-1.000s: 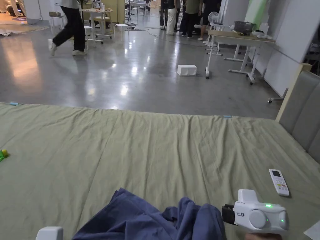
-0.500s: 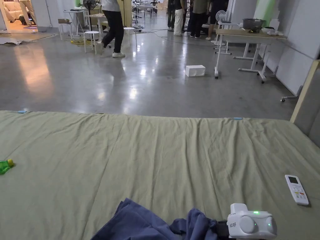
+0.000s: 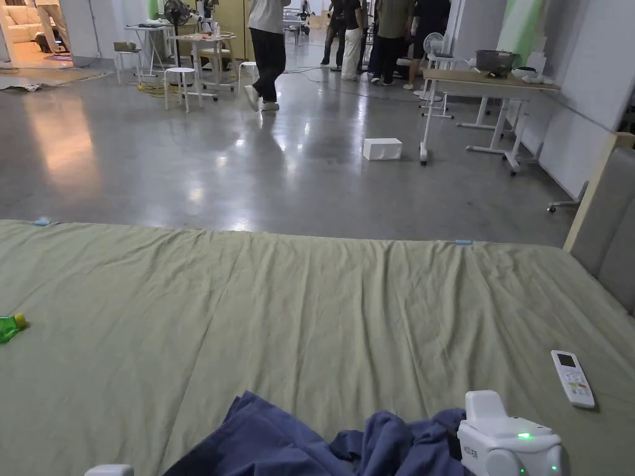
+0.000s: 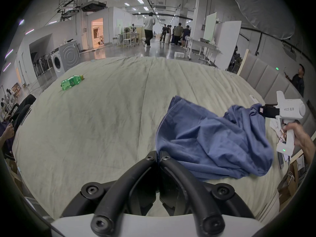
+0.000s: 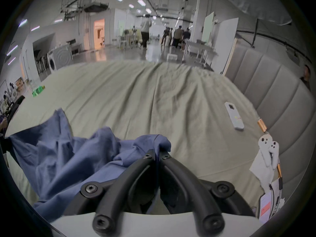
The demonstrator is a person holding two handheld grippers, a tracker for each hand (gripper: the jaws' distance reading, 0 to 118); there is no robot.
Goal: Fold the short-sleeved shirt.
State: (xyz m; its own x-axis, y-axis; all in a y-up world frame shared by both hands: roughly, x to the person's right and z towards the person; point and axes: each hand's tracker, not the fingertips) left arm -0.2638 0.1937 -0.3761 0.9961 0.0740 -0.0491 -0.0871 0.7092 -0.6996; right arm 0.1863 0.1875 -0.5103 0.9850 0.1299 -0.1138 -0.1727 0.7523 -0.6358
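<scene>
Blue shirt (image 4: 213,143) lies bunched at the bed's (image 3: 310,322) near edge, left gripper (image 4: 159,157) and right gripper (image 5: 158,152) each with fingers closed on a fabric edge; risk: such shallow pinches may slip when pulled taut.

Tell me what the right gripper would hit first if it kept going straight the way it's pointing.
Likely nothing soon: past the shirt pinched in the right gripper, only bare sheet lies ahead. The remote sits off to its right. Depth is hard to judge.
</scene>
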